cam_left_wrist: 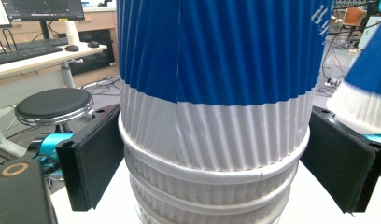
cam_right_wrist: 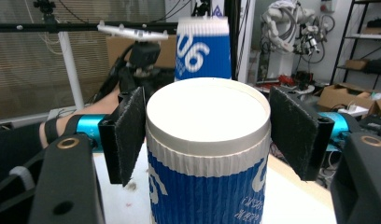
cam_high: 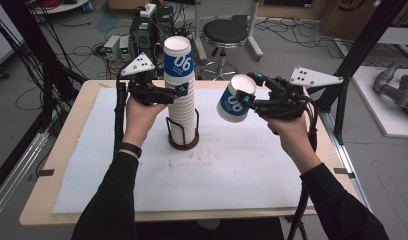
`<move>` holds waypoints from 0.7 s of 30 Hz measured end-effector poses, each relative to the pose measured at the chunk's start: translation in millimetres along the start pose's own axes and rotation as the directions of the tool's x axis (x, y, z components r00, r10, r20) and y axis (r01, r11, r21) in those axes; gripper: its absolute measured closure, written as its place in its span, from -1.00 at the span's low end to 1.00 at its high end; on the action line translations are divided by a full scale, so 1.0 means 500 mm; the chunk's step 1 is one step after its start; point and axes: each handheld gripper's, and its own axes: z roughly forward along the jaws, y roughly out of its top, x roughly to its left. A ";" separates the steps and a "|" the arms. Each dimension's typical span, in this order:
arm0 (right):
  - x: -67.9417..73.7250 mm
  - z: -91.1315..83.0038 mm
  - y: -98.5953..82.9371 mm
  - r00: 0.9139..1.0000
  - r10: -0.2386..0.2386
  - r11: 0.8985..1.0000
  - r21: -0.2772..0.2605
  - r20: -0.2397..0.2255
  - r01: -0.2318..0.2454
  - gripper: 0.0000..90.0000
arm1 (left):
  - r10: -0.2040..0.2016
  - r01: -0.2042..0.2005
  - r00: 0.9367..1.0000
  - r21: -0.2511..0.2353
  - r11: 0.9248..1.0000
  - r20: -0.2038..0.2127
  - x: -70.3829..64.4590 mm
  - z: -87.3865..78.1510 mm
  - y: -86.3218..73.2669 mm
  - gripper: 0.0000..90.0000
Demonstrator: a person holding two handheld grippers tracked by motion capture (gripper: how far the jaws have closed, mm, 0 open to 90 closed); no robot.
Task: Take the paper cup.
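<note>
The left gripper point(cam_high: 168, 92) is standing at the upper part of the cup stack point(cam_high: 182, 100), left of it, with its jaws spread on both sides of the stack, close to the ribbed wall but not clearly pressing; probably it is steadying the stack so it does not tip. The stack is sitting in a wire holder point(cam_high: 183, 137) on the white mat point(cam_high: 242, 170) of the desk point(cam_high: 67, 150). Right of the stack, the right gripper point(cam_high: 248, 97) is holding a single cup point(cam_high: 235, 99) in the air, tilted, its jaws closed against the cup near the rim, seemingly a cup just separated from the stack.
</note>
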 end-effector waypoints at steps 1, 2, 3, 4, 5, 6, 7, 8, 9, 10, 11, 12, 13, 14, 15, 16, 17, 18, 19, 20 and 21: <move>0.001 -0.001 -0.009 1.000 -0.005 1.000 0.006 0.004 0.005 -0.31 | -0.002 0.002 1.000 -0.002 1.000 -0.001 -0.001 0.000 0.000 -0.75; 0.002 -0.003 -0.025 1.000 0.006 1.000 0.016 -0.001 -0.006 -0.31 | 0.001 -0.001 1.000 -0.001 1.000 -0.001 -0.001 0.000 0.000 -0.76; 0.002 -0.003 -0.025 1.000 0.006 1.000 0.016 -0.001 -0.006 -0.31 | 0.003 -0.003 1.000 0.002 1.000 -0.001 -0.001 0.000 0.000 -0.76; 0.004 -0.004 -0.034 1.000 0.003 1.000 0.020 0.003 -0.003 -0.31 | 0.005 -0.005 1.000 0.005 1.000 -0.005 -0.001 -0.001 0.000 -0.76; 0.005 -0.005 -0.042 1.000 0.004 1.000 0.023 0.004 -0.004 -0.31 | 0.007 -0.006 1.000 0.005 1.000 -0.003 -0.002 -0.001 0.000 -0.76; 0.005 -0.006 -0.050 1.000 0.006 1.000 0.030 0.002 -0.006 -0.31 | 0.012 -0.012 1.000 0.008 1.000 -0.008 -0.002 -0.001 0.001 -0.76; 0.005 -0.007 -0.057 1.000 0.005 0.999 0.035 0.003 -0.005 -0.31 | 0.022 -0.021 1.000 0.014 1.000 -0.013 -0.004 -0.001 0.001 -0.76; 0.004 -0.010 -0.072 1.000 0.019 0.999 0.039 0.001 -0.019 -0.31 | 0.024 -0.024 1.000 0.016 1.000 -0.012 -0.004 -0.002 0.002 -0.77; 0.004 -0.011 -0.079 1.000 0.025 0.999 0.044 0.003 -0.025 -0.31 | 0.026 -0.026 1.000 0.012 1.000 -0.013 -0.005 -0.002 0.001 -0.80; 0.004 -0.011 -0.079 1.000 0.025 0.999 0.044 0.003 -0.025 -0.31 | 0.029 -0.029 1.000 0.014 0.999 -0.009 -0.005 -0.003 0.001 -0.80; 0.003 -0.012 -0.086 1.000 0.025 0.998 0.051 0.001 -0.025 -0.31 | 0.029 -0.029 1.000 0.014 0.999 -0.011 -0.005 -0.004 0.001 -0.82; 0.003 -0.014 -0.091 1.000 0.024 0.998 0.051 0.003 -0.024 -0.31 | 0.027 -0.027 1.000 0.012 1.000 -0.008 -0.005 -0.005 0.001 -0.82; 0.003 -0.015 -0.097 1.000 0.028 0.998 0.056 0.005 -0.028 -0.31 | 0.024 -0.024 1.000 0.012 1.000 -0.008 -0.005 -0.007 0.000 -0.82; 0.002 -0.018 -0.108 0.999 0.033 0.998 0.059 0.009 -0.033 -0.31 | 0.020 -0.020 1.000 0.010 1.000 -0.007 -0.005 -0.009 -0.001 -0.83; 0.002 -0.018 -0.108 0.999 0.033 0.998 0.059 0.009 -0.033 -0.31 | 0.021 -0.020 1.000 0.012 1.000 -0.009 -0.005 -0.012 -0.002 -0.83; 0.001 -0.019 -0.113 0.999 0.037 0.997 0.063 0.007 -0.038 -0.31 | 0.023 -0.023 1.000 0.016 1.000 -0.011 -0.005 -0.015 -0.003 -0.83; 0.002 -0.021 -0.119 0.999 0.040 0.997 0.065 0.010 -0.040 -0.31 | 0.026 -0.026 1.000 0.015 1.000 -0.014 -0.006 -0.018 -0.004 -0.83; 0.002 -0.022 -0.123 0.999 0.039 0.997 0.069 0.009 -0.039 -0.31 | 0.028 -0.027 0.999 0.018 0.999 -0.018 -0.007 -0.022 -0.006 -0.83; 0.003 -0.025 -0.133 0.999 0.044 0.996 0.080 0.007 -0.044 -0.31 | 0.037 -0.036 0.999 0.023 0.999 -0.024 -0.007 -0.027 -0.008 -0.83; 0.003 -0.025 -0.133 0.999 0.044 0.996 0.080 0.007 -0.044 -0.31 | 0.038 -0.038 0.999 0.025 0.999 -0.029 -0.009 -0.031 -0.010 -0.83; 0.004 -0.026 -0.138 0.999 0.048 0.995 0.084 0.010 -0.048 -0.31 | 0.039 -0.039 0.999 0.027 0.999 -0.028 -0.009 -0.036 -0.012 -0.83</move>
